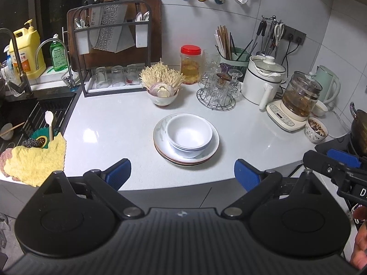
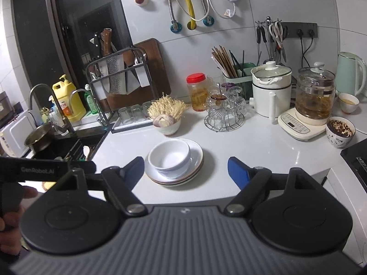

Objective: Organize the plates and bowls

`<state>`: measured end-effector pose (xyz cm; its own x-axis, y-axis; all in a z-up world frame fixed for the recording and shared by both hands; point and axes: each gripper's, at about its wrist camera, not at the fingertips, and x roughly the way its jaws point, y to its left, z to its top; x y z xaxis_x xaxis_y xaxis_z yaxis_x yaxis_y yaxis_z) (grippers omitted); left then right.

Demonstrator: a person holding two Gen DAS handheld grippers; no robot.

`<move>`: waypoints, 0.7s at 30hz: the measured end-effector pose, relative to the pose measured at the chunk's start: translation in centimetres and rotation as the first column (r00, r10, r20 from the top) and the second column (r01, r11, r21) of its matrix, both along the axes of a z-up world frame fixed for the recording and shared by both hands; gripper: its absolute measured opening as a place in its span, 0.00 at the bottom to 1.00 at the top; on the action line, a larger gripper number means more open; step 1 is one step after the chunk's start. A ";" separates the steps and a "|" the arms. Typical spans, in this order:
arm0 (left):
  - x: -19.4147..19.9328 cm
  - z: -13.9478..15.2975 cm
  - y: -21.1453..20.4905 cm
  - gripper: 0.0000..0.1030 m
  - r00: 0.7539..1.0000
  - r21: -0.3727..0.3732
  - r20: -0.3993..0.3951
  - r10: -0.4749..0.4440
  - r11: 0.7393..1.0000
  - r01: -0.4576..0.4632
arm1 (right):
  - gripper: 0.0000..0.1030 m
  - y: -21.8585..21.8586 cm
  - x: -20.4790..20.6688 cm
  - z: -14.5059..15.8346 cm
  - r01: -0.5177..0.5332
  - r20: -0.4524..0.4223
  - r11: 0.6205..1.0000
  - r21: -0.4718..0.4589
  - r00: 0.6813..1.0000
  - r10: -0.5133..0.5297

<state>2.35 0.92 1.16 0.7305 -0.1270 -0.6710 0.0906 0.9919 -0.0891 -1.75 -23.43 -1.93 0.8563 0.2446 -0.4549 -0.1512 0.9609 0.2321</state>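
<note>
**Bowls nested on plates, mid-worktop**

Smooth white round bowls sit stacked on glossy plates on the speckled pale worktop. Left tongs and right tongs gape wide, empty, short of them. A mushroom bowl stands behind.

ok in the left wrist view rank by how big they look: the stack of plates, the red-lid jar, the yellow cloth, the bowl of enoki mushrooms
1. yellow cloth and stack of plates: look about alike, and the cloth sits nearer the camera, so I won't rank them.
3. bowl of enoki mushrooms
4. red-lid jar: close to the mushroom bowl and farther back, so unsure.
</note>
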 end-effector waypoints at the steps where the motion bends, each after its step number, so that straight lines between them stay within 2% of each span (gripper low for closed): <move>1: 0.0 0.1 0.0 0.96 1.000 -0.002 0.004 -0.004 1.000 0.004 | 0.79 0.0 0.0 0.1 0.000 0.004 1.000 -0.002 1.000 0.000; 3: 0.1 0.3 -0.1 0.96 1.000 -0.003 0.006 -0.004 1.000 0.004 | 0.79 0.1 0.0 0.1 0.000 0.003 1.000 -0.006 1.000 0.000; 7: 0.0 0.7 -0.4 0.96 0.999 0.039 0.039 0.008 0.999 -0.009 | 0.79 0.0 0.0 0.2 0.006 0.003 1.000 0.003 1.000 -0.006; 14: 0.0 0.8 -0.5 0.96 1.000 0.020 0.027 0.003 1.000 -0.003 | 0.80 -0.3 -0.2 0.2 0.034 0.007 0.999 0.001 0.999 -0.034; 18: 0.0 0.8 -0.5 0.96 1.000 0.018 0.027 0.003 1.000 -0.004 | 1.00 -0.3 -0.2 0.3 0.055 0.008 0.998 -0.019 0.998 -0.055; 21: -0.1 0.8 -0.6 0.96 0.999 0.014 0.033 0.007 1.000 -0.007 | 1.00 -0.5 0.1 0.2 0.058 0.003 0.998 -0.019 0.998 -0.058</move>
<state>2.26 0.28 1.97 0.7531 -0.1126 -0.6482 0.0862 0.9936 -0.0724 -1.69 -23.92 -1.69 0.8699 0.1857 -0.4568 -0.0958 0.9724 0.2129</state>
